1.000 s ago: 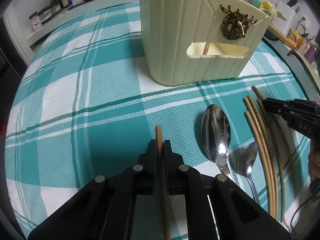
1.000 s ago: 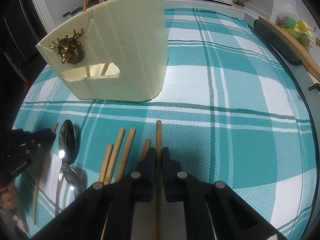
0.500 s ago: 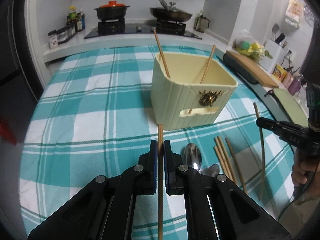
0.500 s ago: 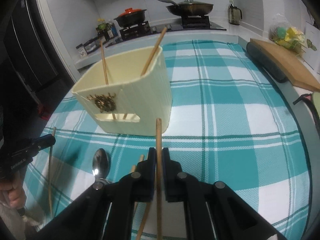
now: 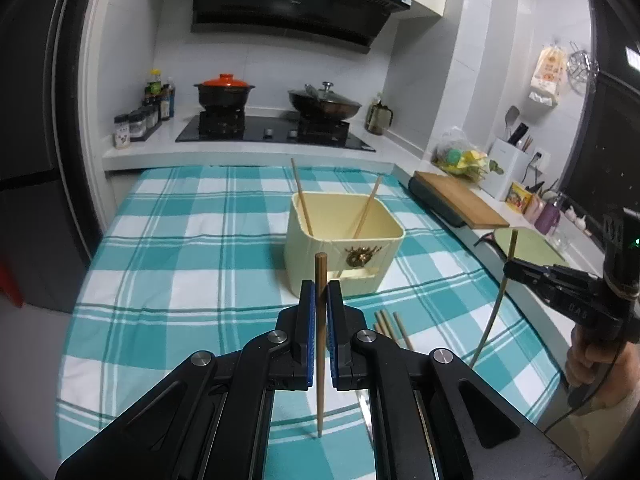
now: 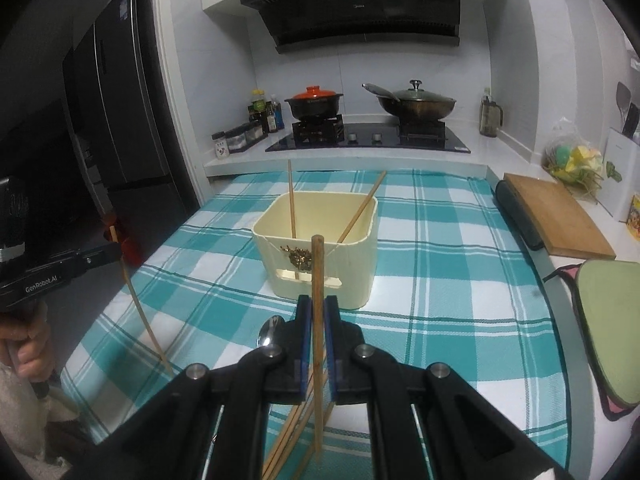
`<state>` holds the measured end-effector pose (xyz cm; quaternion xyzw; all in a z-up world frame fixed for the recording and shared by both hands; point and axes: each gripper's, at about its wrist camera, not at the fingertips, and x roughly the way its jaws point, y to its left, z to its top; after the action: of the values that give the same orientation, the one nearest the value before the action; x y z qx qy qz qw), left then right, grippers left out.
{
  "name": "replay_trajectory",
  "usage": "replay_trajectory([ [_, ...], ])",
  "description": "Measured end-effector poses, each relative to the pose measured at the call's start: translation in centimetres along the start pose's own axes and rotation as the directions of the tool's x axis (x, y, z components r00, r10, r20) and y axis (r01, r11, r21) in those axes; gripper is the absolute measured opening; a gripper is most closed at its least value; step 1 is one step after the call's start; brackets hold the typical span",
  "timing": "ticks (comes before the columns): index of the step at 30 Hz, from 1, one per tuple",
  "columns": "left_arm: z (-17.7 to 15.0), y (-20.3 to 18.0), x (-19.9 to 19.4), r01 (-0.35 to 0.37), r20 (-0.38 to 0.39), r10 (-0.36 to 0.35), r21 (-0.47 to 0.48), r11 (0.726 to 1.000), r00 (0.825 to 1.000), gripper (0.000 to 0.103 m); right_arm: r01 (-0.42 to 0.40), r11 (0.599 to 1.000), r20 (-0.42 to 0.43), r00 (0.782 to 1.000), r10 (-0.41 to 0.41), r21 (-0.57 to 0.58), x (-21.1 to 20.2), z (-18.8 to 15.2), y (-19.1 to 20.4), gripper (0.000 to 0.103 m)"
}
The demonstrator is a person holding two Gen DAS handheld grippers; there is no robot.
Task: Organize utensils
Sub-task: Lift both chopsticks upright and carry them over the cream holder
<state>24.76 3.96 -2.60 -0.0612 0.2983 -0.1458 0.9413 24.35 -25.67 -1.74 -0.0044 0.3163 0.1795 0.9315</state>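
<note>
"GenRobot.AI" on left gripper [image 6: 114, 254]

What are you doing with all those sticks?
I'm tidying utensils. Each hand holds a tool, and each tool grips one chopstick: the left tool holds a chopstick upright, and the right tool holds another chopstick. Two chopsticks already lean inside the cream bin. More chopsticks and a spoon wait on the checked cloth.

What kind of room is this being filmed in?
Most likely a home kitchen: a gas hob carrying a lidded wok, a range hood above, and a chopping board on the counter.
</note>
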Motion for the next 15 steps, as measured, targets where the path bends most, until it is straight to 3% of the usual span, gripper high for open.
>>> replay_trajectory([
  [9, 1.4, -2.1, -2.9, 0.038, 0.076, -0.039, 0.014, 0.999, 0.996, 0.004, 0.019, 1.000, 0.186, 0.982, -0.017, -0.009, -4.4, 0.5, 1.6, 0.006],
  [15, 1.5, -2.7, -2.2, 0.034, 0.036, -0.035, 0.021, 0.999, 0.999, 0.004, -0.014, 1.000, 0.185, 0.983, 0.010, 0.022, -4.2, 0.8, 1.0, 0.006],
])
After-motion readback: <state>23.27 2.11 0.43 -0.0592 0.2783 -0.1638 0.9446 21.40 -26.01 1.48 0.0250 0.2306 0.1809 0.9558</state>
